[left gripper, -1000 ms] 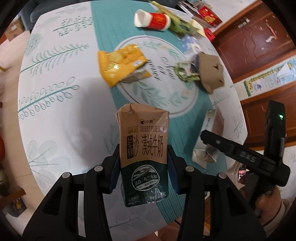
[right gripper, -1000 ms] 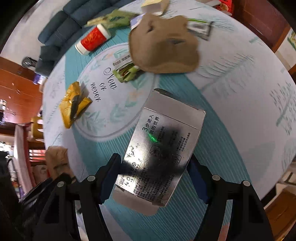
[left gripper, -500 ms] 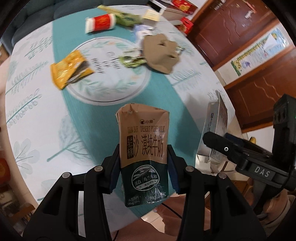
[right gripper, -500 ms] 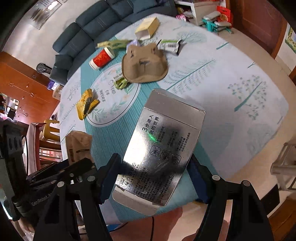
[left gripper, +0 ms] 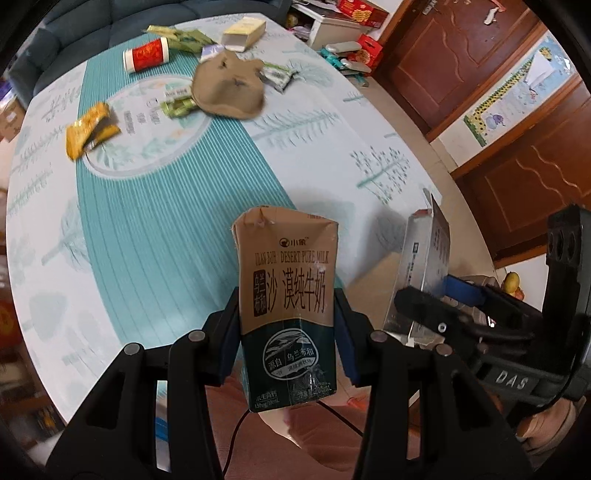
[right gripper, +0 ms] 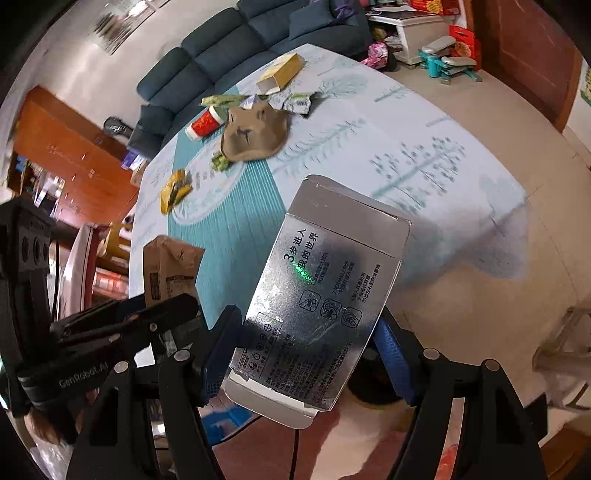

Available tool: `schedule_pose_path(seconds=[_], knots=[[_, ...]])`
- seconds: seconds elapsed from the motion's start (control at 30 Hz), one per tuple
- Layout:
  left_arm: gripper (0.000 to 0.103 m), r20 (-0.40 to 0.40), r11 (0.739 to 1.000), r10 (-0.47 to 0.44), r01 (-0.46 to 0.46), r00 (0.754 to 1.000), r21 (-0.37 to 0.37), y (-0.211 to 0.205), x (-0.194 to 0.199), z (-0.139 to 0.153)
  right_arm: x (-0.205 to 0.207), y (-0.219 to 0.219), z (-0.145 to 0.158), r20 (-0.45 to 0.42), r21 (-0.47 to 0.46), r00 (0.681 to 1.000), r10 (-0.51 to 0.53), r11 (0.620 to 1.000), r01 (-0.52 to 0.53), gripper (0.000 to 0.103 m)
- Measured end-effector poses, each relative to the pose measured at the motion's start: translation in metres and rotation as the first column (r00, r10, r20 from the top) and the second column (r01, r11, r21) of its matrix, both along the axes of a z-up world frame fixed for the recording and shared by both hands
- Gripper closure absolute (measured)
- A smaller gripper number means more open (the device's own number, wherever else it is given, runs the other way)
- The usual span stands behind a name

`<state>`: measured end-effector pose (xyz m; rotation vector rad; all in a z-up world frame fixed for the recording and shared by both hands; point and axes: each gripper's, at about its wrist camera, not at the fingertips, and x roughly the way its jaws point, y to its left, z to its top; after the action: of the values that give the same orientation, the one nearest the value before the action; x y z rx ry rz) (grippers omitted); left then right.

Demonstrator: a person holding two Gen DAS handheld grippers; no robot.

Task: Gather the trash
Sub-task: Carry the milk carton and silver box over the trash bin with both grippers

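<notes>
My left gripper (left gripper: 286, 332) is shut on a brown and dark green milk carton (left gripper: 288, 291), held upright over the table's near edge. The right gripper (right gripper: 308, 354) is shut on a flat silver cardboard box (right gripper: 321, 291), tilted, past the table's edge above the floor. Each gripper shows in the other's view: the right gripper (left gripper: 439, 299) with the silver box (left gripper: 424, 266) at the right, the left gripper (right gripper: 147, 317) with the carton (right gripper: 170, 269) at the left. More trash lies on the table (left gripper: 332, 155): a brown paper pulp tray (left gripper: 229, 88), a yellow snack wrapper (left gripper: 88, 129), a red cup (left gripper: 146, 55).
Green wrappers (left gripper: 179, 109), a foil packet (left gripper: 277, 75) and a pale open box (left gripper: 243, 33) lie at the table's far side. A dark blue sofa (right gripper: 236, 48) stands beyond. Wooden doors (left gripper: 458, 62) and cabinets line the right. Tan floor (right gripper: 517, 177) surrounds the table.
Both grippers have drawn back from the table's middle toward its near edge and risen a little, each keeping its load. The table's litter now looks smaller and farther off.
</notes>
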<state>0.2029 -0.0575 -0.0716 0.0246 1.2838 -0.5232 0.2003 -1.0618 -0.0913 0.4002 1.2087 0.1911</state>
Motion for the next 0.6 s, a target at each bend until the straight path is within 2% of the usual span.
schedule_pose_path(seconds=[0.3, 0.47, 0.6], knots=[[0.061, -0.047, 0.992, 0.113, -0.111, 0.992, 0.055, -0.031, -0.079, -0.023, -0.072, -0.046, -0.029, -0.026, -0.002, 0.991, 0.130, 0.991, -0.130, 0.031], [0.061, -0.074, 0.988, 0.083, -0.073, 0.994, 0.137, -0.043, -0.106, -0.043, -0.096, -0.063, -0.057, -0.065, 0.038, 0.991, 0.118, 0.993, -0.116, 0.031], [0.061, -0.099, 0.985, 0.059, -0.042, 0.993, 0.167, -0.055, -0.116, -0.063, -0.105, -0.070, -0.087, -0.106, 0.052, 0.990, 0.090, 0.995, -0.085, 0.031]])
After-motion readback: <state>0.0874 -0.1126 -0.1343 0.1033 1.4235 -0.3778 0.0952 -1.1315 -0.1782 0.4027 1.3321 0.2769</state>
